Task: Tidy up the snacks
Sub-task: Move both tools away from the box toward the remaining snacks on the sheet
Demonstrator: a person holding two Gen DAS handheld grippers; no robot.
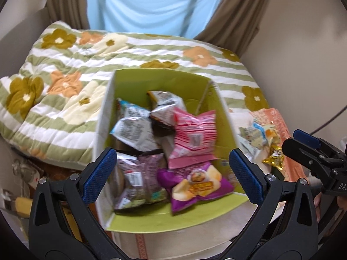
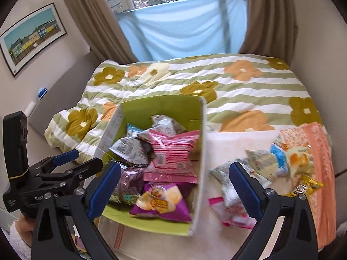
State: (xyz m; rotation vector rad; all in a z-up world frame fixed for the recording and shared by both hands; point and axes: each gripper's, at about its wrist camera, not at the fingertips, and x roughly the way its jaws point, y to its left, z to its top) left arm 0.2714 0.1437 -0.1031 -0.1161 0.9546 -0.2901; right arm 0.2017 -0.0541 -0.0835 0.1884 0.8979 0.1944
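The green box (image 2: 164,108) is open on top, so a gripper can go in from above. Its tall walls block the way in from the sides. Inside, snack bags fill most of the floor: a pink bag (image 2: 171,151), a purple bag (image 2: 161,203) and gray bags (image 2: 128,149). Only a thin green strip at the near edge is bare. Right of the box, a pile of loose snack bags (image 2: 271,162) sits in the way. The white cloth (image 2: 234,143) between box and pile is free. The flowery blanket (image 2: 238,91) behind is open room.
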